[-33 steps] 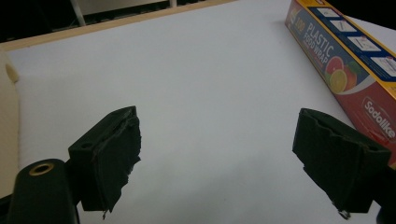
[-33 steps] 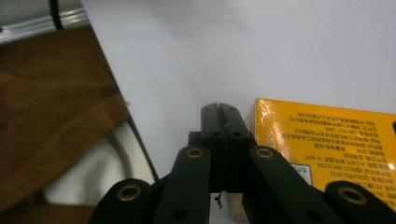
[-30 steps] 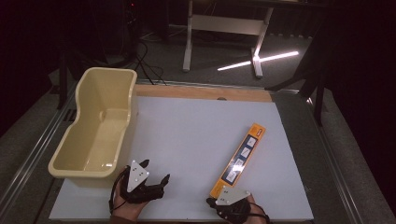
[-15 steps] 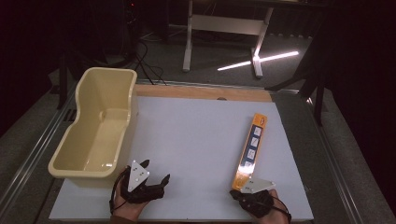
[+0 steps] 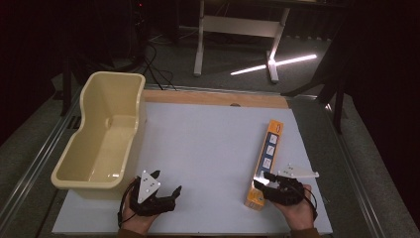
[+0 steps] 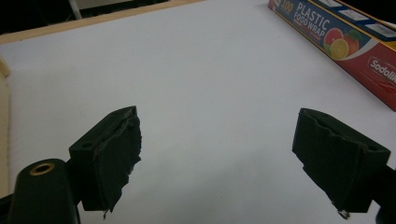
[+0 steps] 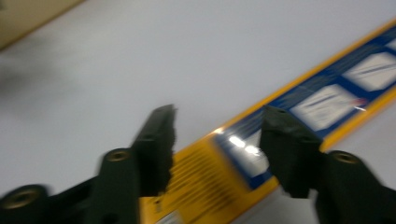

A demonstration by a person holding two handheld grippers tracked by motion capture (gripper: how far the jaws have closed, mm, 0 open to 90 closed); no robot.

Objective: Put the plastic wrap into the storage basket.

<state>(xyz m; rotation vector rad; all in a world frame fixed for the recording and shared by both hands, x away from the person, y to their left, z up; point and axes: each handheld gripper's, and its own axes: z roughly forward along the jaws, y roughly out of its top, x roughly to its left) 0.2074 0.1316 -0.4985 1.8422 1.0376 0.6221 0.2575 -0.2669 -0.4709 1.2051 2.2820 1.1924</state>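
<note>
I see the white table (image 5: 208,144) under both tongs. The cream tub (image 5: 101,131) sits just beyond and outboard of my left tongs (image 5: 166,186), on the table's left part, open side up. The wrap box (image 5: 266,161), long and orange with blue panels, lies ahead of my right tongs (image 5: 262,179), its near end right at their tips and below them; in the left gripper view it runs across the upper right corner. Left tongs: jaws spread wide, nothing between, bare table beneath. Right tongs: jaws parted over the box's near end, not closed on it; that view is blurred.
</note>
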